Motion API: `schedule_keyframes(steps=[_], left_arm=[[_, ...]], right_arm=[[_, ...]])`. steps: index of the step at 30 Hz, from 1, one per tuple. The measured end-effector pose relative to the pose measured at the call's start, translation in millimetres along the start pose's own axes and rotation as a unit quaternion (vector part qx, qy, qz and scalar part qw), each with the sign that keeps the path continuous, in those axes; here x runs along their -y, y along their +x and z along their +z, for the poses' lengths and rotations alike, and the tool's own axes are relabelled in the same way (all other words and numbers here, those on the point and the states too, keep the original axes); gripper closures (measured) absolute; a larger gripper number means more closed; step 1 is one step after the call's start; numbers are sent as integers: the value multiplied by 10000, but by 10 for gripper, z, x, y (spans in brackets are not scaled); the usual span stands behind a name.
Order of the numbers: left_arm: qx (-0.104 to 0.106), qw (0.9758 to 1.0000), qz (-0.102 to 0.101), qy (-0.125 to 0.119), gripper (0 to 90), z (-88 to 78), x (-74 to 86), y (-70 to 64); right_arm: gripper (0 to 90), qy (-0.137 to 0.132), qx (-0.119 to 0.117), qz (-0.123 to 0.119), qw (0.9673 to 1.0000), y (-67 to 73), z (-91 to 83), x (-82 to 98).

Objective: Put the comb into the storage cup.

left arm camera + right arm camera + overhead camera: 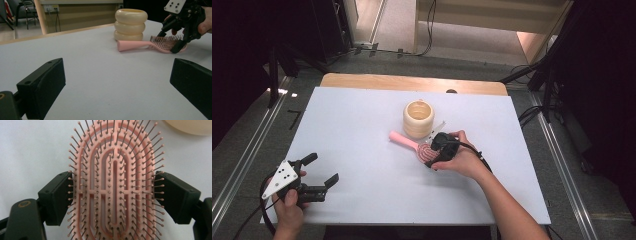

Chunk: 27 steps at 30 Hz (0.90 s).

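Pink hairbrush (414, 145) lies bristles-up on the white tabletop (362, 125), just beside a cream ringed cup (418, 118). Right hand-held gripper (111, 195) straddles the brush head, jaws at the outer bristles, not yet clamped on the frame. Lifting remains. Left hand-held gripper (319, 175) rests spread, well apart.

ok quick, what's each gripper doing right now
Left gripper: open, nothing between its jaws.
Right gripper: jaws either side of the pink hairbrush head, at the bristles, not yet clamped on it.
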<state>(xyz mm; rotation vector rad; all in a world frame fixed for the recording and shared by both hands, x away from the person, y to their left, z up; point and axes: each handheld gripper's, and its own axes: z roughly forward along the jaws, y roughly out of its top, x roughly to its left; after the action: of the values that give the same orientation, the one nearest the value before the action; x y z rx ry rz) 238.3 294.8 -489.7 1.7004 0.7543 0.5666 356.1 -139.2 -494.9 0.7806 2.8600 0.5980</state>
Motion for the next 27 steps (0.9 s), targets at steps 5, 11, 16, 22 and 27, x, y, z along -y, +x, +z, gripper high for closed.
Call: schedule_keyframes(steps=[5,11,16,22,27], left_arm=[[-4,10000,4,7,7,-1,-1,-3],[7,10000,-4,-3,7,-1,-1,1],[15,10000,0,-2,7,0,-2,4],[18,10000,-3,21,7,4,-10,5],[54,10000,4,54,7,21,-23,3]], right_arm=[[170,-1,-13,-24,10000,1,5,-7],[172,-25,5,-153,9999,3,1,-6],[172,-47,24,-184,9998,10,-7,-2],[172,-71,21,-230,9997,14,-15,9],[172,-36,22,-256,9997,30,-41,26]])
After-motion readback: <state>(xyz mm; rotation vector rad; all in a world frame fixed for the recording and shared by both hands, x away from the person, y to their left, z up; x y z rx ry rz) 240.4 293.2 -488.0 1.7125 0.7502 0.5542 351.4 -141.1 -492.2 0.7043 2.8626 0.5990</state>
